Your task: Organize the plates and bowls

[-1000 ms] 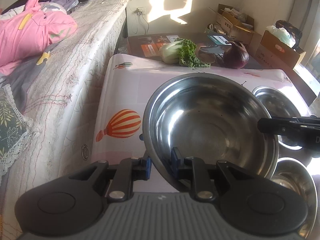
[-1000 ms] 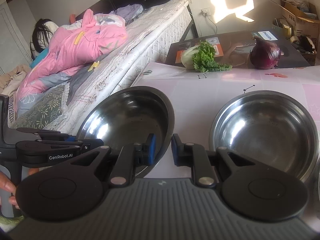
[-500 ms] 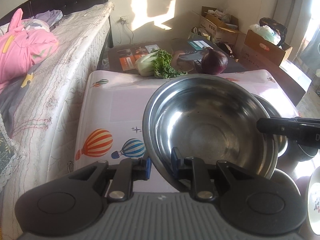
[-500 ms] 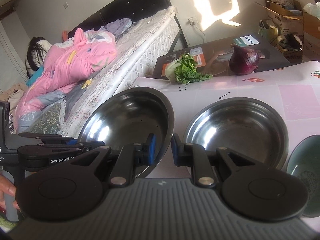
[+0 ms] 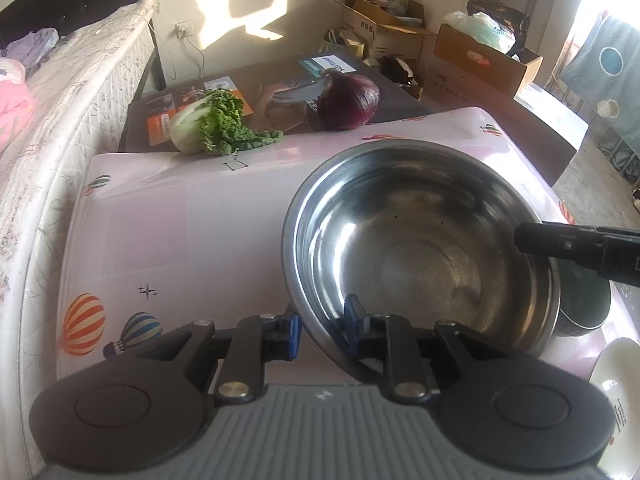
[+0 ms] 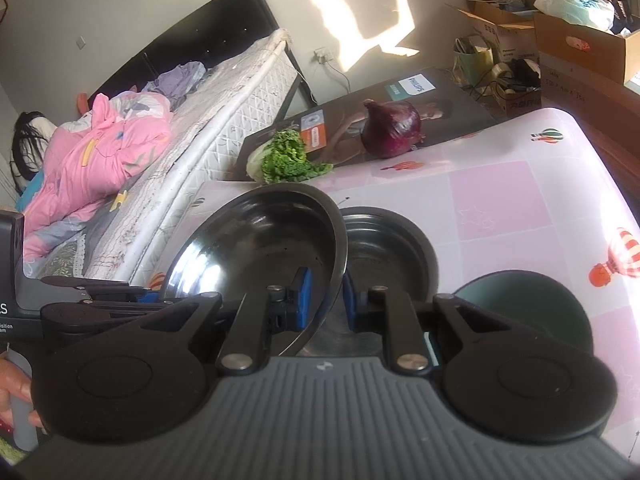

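A large steel bowl (image 5: 420,256) hangs tilted above the table, carried by both grippers on opposite sides of its rim. My left gripper (image 5: 322,328) is shut on the near rim, one blue pad on each side of the wall. My right gripper (image 6: 326,300) is shut on the opposite rim; it reaches in from the right edge of the left wrist view (image 5: 520,236). In the right wrist view, the held steel bowl (image 6: 256,248) overlaps a second steel bowl (image 6: 388,248) standing on the table. A dark green bowl (image 6: 524,304) sits right of that.
The table (image 5: 180,240) has a pink cloth printed with balloons. A leafy green vegetable (image 5: 212,124) and a red onion (image 5: 348,100) lie at its far edge. A white plate (image 5: 616,384) shows at the near right. A bed (image 5: 60,100) runs along the left, and cardboard boxes (image 5: 480,56) stand behind.
Both grippers have carried the steel bowl to the right across the table, so it now overlaps the second steel bowl. The dark green bowl and the white plate have come into view.
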`<state>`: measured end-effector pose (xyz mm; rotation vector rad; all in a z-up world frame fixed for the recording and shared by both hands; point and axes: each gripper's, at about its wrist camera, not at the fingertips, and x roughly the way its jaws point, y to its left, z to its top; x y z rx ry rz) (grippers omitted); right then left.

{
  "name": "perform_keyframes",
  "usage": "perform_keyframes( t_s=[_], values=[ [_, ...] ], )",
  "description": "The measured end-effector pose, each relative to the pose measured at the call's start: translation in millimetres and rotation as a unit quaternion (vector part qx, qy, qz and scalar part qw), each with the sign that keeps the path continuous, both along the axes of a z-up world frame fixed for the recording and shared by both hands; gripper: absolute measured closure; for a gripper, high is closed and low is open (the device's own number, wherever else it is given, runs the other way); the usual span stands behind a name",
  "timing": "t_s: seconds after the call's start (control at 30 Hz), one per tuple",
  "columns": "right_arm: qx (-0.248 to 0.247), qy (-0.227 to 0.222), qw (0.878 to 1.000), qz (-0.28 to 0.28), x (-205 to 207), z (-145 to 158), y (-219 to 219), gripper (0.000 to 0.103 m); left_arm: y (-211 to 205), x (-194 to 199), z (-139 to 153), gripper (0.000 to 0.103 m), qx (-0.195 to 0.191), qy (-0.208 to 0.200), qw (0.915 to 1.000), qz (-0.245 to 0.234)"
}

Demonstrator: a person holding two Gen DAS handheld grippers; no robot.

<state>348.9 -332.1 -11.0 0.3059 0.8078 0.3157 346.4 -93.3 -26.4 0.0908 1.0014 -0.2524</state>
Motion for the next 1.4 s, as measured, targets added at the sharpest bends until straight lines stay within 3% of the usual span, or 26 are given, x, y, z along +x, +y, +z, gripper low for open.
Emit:
perform_keyframes(
  t_s=[0.3, 0.73, 1.03, 1.1, 1.4],
  values=[
    [-0.01, 0.026, 0.999, -0.02, 13, -25, -22, 0.086, -26, 14, -18, 0.078, 0.021, 0.019, 0.9995, -0.014],
    [-0.027, 0.041, 0.998, -0.028, 29, -38, -14, 0.084, -27, 27, -28, 0.076, 0.027, 0.031, 0.9991, -0.006],
    [-0.033, 0.037, 0.998, -0.039, 28, -34, -15, 0.079, -17, 21, -16, 0.049, 0.001, 0.024, 0.9997, 0.0],
    [-0.033, 0.032, 0.998, -0.042, 26, -30, -18, 0.078, -15, 16, -9, 0.039, -0.004, 0.014, 0.9999, 0.001],
    [-0.025, 0.005, 0.998, -0.053, 0, -1, -31, 0.078, -13, -13, 27, 0.016, -0.036, -0.013, 0.9991, -0.015]
  ],
)
